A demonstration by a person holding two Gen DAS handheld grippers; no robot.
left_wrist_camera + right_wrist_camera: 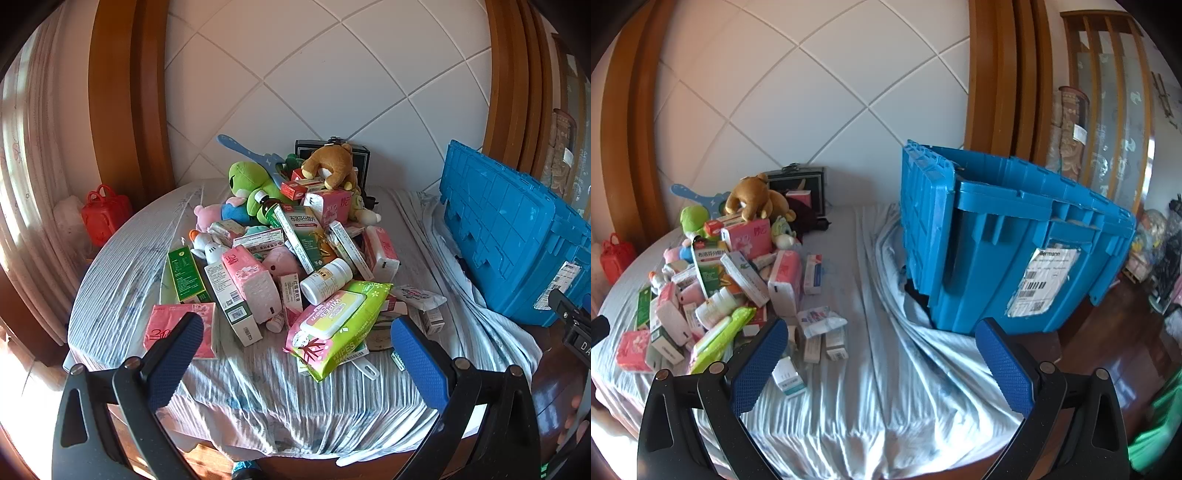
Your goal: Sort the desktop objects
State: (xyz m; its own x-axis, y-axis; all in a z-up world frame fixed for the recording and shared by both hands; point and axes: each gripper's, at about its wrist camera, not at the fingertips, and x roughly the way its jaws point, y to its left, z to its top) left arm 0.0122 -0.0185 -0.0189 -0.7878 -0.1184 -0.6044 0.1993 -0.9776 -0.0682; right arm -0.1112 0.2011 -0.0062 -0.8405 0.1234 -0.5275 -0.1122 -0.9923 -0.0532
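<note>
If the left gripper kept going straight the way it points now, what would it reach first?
Probably the green wipes pack at the near edge of the pile. The left gripper is open and empty; depth is unclear, so it might meet the cloth first.

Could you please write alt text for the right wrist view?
An open right gripper hovers empty over a cloth-covered table, a blue crate ahead and a heap of boxes and soft toys to its left.

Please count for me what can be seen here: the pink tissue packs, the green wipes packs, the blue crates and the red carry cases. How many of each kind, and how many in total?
Pink tissue packs: 4
Green wipes packs: 1
Blue crates: 1
Red carry cases: 1
Total: 7
</note>
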